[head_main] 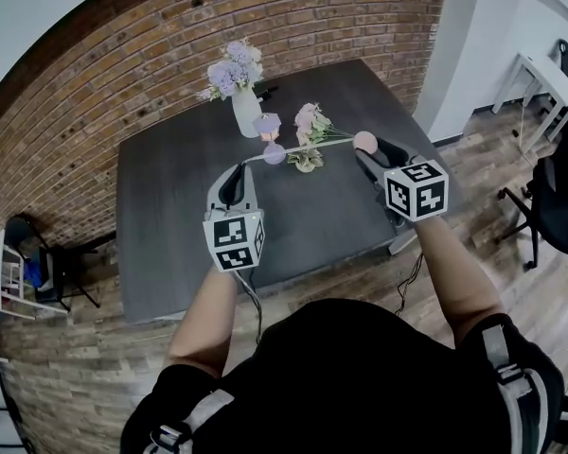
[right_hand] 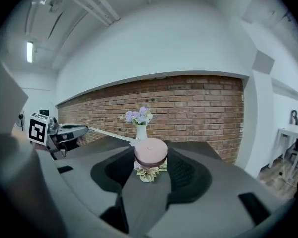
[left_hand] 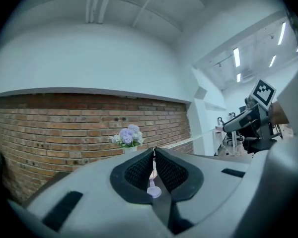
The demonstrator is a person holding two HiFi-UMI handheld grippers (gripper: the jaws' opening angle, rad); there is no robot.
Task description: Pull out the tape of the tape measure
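In the head view I hold a round pink tape measure [head_main: 364, 141] in my right gripper [head_main: 370, 149], whose jaws are shut on its case above the dark table [head_main: 170, 216]. A thin pale tape [head_main: 312, 147] runs left from it to a lilac end tab [head_main: 275, 154], pinched in my shut left gripper [head_main: 254, 164]. The right gripper view shows the pink case [right_hand: 150, 152] clamped between the pads. The left gripper view shows the lilac tab [left_hand: 154, 191] and the strip squeezed between closed pads, with the tape [left_hand: 198, 135] stretching away to the right gripper [left_hand: 248, 125].
A white vase of purple flowers [head_main: 245, 97] stands at the table's far side, with a small pink-lilac object [head_main: 267, 124] and a bunch of pink flowers [head_main: 310, 132] lying by it, under the tape. A brick wall [head_main: 123, 55] lies behind. Black chairs [head_main: 549, 197] and a white desk [head_main: 549, 74] stand to the right.
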